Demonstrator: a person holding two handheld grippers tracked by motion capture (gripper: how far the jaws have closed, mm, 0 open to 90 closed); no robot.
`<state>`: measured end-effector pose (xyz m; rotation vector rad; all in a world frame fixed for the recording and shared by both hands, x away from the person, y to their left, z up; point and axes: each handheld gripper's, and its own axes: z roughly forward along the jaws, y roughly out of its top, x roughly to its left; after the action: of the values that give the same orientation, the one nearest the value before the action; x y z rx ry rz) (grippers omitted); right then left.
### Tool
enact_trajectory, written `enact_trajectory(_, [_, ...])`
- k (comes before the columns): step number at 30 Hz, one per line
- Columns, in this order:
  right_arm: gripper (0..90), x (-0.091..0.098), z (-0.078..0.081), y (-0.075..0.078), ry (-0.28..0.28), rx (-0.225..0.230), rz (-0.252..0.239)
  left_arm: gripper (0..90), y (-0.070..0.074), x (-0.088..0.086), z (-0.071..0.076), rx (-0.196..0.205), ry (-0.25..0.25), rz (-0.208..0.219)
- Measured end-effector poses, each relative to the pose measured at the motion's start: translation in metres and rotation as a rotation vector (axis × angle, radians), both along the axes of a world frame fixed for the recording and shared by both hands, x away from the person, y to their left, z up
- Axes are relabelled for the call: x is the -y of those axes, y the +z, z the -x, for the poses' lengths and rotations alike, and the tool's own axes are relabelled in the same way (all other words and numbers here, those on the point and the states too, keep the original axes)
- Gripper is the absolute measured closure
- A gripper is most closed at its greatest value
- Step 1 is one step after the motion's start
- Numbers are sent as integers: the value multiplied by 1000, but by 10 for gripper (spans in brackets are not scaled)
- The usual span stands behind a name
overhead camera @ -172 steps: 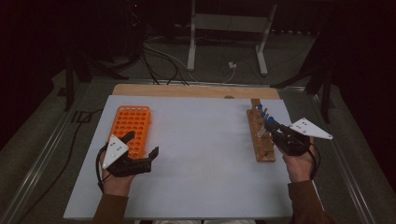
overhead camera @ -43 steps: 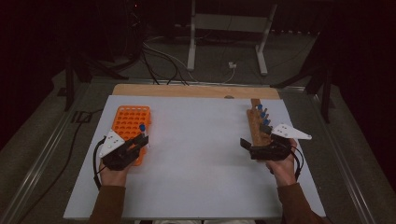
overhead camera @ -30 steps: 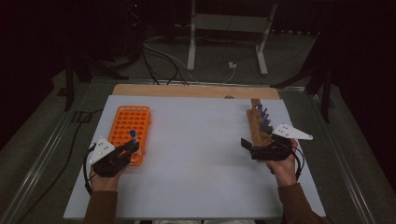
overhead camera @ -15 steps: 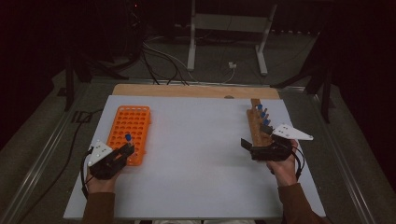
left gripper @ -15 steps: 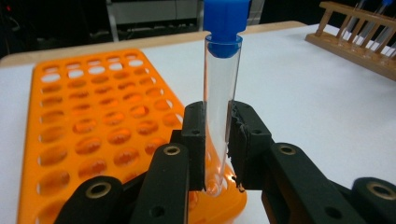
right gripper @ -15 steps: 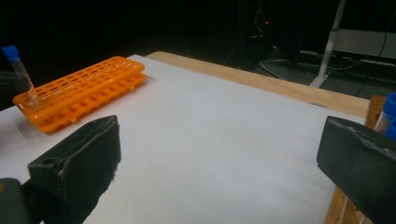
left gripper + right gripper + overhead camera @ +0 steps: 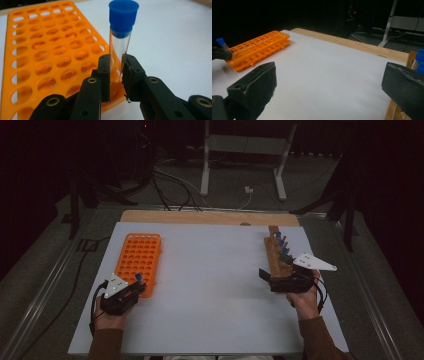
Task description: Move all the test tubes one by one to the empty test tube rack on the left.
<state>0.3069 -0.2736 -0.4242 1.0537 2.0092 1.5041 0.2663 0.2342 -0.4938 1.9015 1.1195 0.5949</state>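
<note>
My left gripper is shut on a clear tube with a blue cap, held upright over the near right corner of the orange rack. From above, the left gripper sits at the near end of the orange rack, and the blue-capped tube sticks up from it. My right gripper stands open beside the near end of the wooden rack, which holds several blue-capped tubes. In the right gripper view the right gripper has nothing between its wide jaws.
The white table top spreads between the two racks. A wooden strip runs along its far edge. Metal rails border the table at left and right. Cables and a stand's legs lie on the dark floor behind.
My left gripper has drawn back toward the near end of the orange rack, carrying the tube. The right gripper, earlier up at the wooden rack, has pulled back and now holds still.
</note>
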Motion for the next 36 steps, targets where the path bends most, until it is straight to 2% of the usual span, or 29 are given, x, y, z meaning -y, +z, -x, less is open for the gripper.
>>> enact_trajectory(4, [1, -2, 0, -1, 4, 1, 5, 782, 0, 2, 0, -2, -3, -20])
enact_trajectory(16, [1, -1, 0, -1, 3, 1, 3, 771, 0, 4, 0, 0, 5, -23])
enact_trajectory(20, [1, 0, 0, -1, 2, 2, 1, 672, 0, 2, 0, -4, 9, -15])
enact_trajectory(26, [1, 2, -1, -1, -6, 5, -2, 534, 6, -1, 3, 33, -1, 60])
enact_trajectory(29, [1, 4, -2, -1, -13, 5, -4, 463, 7, -5, 2, 21, -14, 113])
enact_trajectory(31, [1, 5, -2, 0, -16, 5, -3, 451, 8, -8, 1, 33, -21, 149])
enact_trajectory(32, [1, 7, -3, 0, -23, 6, -5, 378, 10, -8, 1, 44, -15, 158])
enact_trajectory(35, [1, 10, -4, 1, -31, 7, -6, 331, 13, -10, 2, 75, -13, 175])
enact_trajectory(36, [1, 13, -6, 1, -42, 11, -7, 262, 14, -9, 2, 87, -11, 172])
